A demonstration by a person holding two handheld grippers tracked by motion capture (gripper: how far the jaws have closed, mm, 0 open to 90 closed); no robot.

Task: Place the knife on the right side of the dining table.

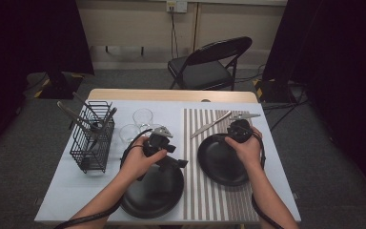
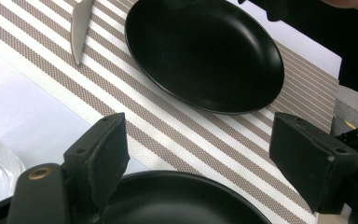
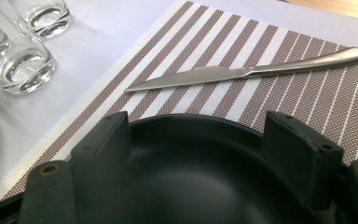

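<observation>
Two black plates are on the table. One plate (image 1: 219,162) (image 2: 205,51) (image 3: 191,177) lies on the striped placemat (image 1: 195,191). The other plate (image 1: 152,193) (image 2: 182,200) sits nearer me, its right edge over the mat's left border. My left gripper (image 1: 174,162) (image 2: 200,140) is open and hovers over the near plate's far rim, with nothing between its pads. My right gripper (image 1: 233,132) (image 3: 196,126) is open too and straddles the far rim of the plate on the mat. A silver knife (image 1: 211,124) (image 2: 79,28) (image 3: 242,70) lies on the mat beyond that plate.
Clear glasses (image 1: 143,117) (image 3: 18,60) stand on the white cloth left of the mat. A black wire basket (image 1: 93,138) with utensils stands at the far left. Beyond the table is a folding chair (image 1: 209,64).
</observation>
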